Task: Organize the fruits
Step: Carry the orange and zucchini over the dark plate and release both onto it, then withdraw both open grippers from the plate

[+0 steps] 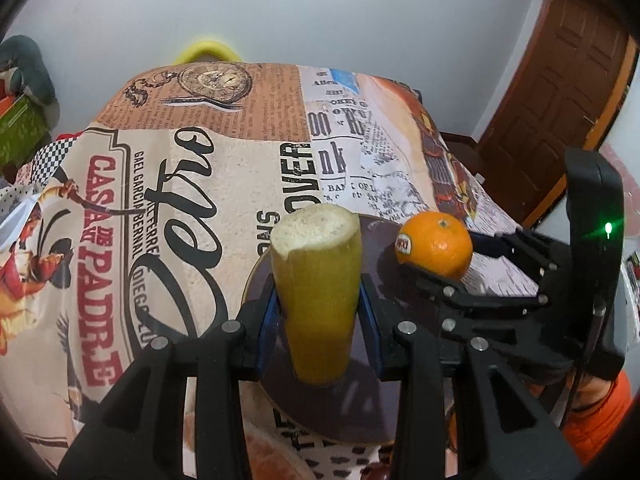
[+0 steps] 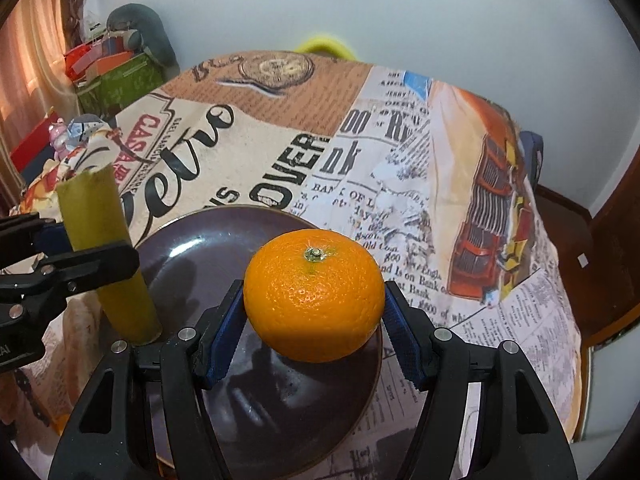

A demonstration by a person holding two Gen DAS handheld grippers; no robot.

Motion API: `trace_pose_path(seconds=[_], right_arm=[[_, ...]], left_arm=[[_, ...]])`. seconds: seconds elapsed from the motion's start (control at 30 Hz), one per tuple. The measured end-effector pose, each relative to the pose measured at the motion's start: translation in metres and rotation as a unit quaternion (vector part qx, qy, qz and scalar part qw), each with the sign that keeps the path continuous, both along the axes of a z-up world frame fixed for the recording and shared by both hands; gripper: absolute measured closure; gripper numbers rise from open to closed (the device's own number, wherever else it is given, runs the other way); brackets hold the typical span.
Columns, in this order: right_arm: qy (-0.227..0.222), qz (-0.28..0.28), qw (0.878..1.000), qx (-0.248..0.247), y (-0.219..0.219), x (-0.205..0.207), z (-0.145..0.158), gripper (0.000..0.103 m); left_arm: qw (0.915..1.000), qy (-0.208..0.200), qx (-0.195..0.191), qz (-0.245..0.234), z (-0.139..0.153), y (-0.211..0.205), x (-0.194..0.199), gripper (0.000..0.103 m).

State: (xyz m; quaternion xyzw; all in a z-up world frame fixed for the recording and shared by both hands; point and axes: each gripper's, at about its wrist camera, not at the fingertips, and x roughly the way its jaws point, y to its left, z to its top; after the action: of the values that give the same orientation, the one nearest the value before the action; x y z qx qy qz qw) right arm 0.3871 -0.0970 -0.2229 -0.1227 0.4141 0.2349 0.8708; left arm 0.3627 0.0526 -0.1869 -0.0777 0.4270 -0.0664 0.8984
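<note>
The left gripper is clenching a cut piece of yellow-green fruit, its blue pads pressing on both sides of the trunk. The piece is standing nearly upright between the fingers, its pale, grainy cut face turned upward and its skin darkening toward the lower end. It is hanging above the left part of a dark plate.

The right gripper is grasping an orange, with a blue pad bearing against each flank. The orange is looking round and glossy, bright in colour, with finely pitted peel and a small green stem button facing up; in the left wrist view a sticker is showing on its side. It is sitting over the near right part of the same plate, whose shiny dark surface is catching reflections.

The two fruits are being held side by side, apart from each other. The plate is resting on a bench covered by a cloth printed with newspaper text, a pocket watch and a truck.
</note>
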Motion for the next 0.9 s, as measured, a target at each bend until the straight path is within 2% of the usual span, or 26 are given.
trace_pose_path(seconds=[0.2, 0.47, 0.6, 0.9], right_arm=[[0.020, 0.004, 1.000, -0.012, 0.001, 0.008, -0.013, 0.040], [0.017, 0.017, 0.999, -0.022, 0.002, 0.003, -0.013, 0.039], [-0.001, 0.011, 1.000, -0.004, -0.002, -0.004, -0.002, 0.029], [-0.043, 0.004, 0.999, 0.018, -0.014, -0.035, 0.036, 0.029]], left_arm=[[0.9995, 0.021, -0.018, 0.013, -0.010, 0.002, 0.014, 0.066], [0.9994, 0.031, -0.004, 0.012, -0.017, 0.000, 0.016, 0.066], [0.9995, 0.024, 0.010, 0.015, -0.012, 0.001, 0.012, 0.063], [0.9997, 0.006, 0.012, 0.023, 0.013, 0.009, -0.017, 0.063]])
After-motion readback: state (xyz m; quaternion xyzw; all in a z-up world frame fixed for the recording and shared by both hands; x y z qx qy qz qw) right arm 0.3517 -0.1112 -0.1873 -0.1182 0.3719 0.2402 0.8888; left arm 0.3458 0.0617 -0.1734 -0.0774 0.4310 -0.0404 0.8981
